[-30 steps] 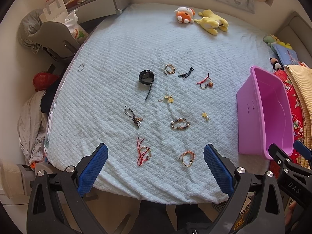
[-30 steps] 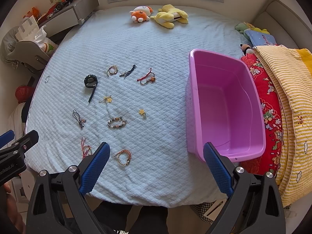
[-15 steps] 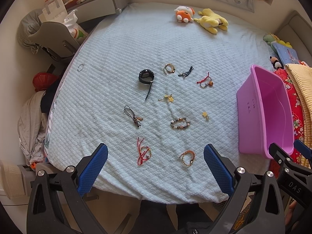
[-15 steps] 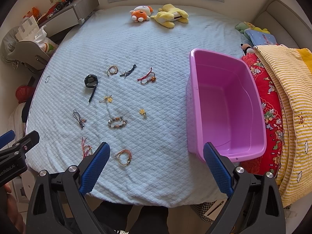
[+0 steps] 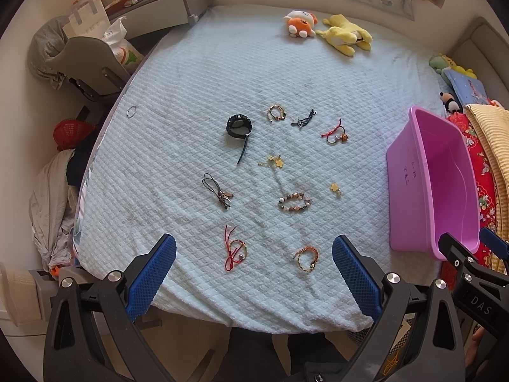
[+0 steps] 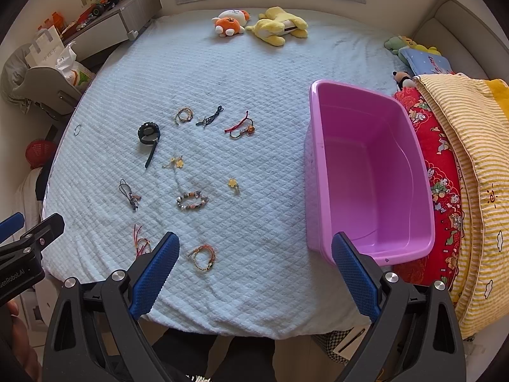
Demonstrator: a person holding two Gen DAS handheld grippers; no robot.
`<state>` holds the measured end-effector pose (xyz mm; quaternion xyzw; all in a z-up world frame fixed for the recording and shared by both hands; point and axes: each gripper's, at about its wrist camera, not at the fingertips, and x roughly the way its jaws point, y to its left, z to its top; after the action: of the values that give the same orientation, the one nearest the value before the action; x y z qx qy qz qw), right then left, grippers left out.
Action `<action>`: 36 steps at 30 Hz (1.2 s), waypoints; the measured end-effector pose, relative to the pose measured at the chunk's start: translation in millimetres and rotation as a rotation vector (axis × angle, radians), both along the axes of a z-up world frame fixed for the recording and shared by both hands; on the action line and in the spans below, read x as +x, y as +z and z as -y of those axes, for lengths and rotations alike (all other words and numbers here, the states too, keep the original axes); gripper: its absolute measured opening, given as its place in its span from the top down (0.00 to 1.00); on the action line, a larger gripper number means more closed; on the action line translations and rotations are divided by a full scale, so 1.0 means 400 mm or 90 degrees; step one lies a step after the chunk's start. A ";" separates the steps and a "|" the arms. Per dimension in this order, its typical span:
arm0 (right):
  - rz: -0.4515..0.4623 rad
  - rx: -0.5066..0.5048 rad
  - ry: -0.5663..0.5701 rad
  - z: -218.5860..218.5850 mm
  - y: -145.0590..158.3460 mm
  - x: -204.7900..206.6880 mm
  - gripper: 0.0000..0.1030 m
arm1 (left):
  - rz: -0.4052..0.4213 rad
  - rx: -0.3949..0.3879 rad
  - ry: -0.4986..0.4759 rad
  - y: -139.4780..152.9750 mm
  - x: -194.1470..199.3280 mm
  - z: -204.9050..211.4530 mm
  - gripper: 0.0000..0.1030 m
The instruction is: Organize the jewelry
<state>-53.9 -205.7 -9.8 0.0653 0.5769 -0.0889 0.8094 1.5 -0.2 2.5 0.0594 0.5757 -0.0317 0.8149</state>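
Note:
Several pieces of jewelry lie spread on the light blue bedspread (image 5: 191, 95): a black watch (image 5: 239, 126), a beaded bracelet (image 5: 294, 202), a red cord bracelet (image 5: 235, 251), an orange woven bracelet (image 5: 306, 258) and a yellow flower charm (image 5: 334, 187). An empty pink tub (image 6: 369, 172) stands on the right. My left gripper (image 5: 254, 264) is open and empty, above the bed's near edge over the two nearest bracelets. My right gripper (image 6: 253, 262) is open and empty, between the orange bracelet (image 6: 202, 256) and the tub's near corner.
Two plush toys (image 6: 261, 25) lie at the far side of the bed. Folded red and yellow quilts (image 6: 461, 165) lie to the right of the tub. A grey chair (image 5: 89, 63) and a nightstand (image 5: 159, 3) stand off the bed's left side.
Both grippers have barely moved; the views shift only slightly. Both stay open and empty.

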 end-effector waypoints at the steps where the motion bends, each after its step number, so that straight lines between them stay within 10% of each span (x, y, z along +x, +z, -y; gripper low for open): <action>1: 0.000 0.001 0.000 0.000 0.000 0.000 0.11 | 0.000 0.000 0.000 0.001 0.001 0.000 0.06; 36: 0.014 0.008 0.030 0.021 0.016 -0.006 0.11 | 0.000 0.005 0.028 -0.002 -0.038 0.010 0.06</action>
<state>-56.4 -214.0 -3.5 0.0579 0.5701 -0.0655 0.8169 -13.7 -4.1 1.9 0.0499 0.5768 -0.0113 0.8153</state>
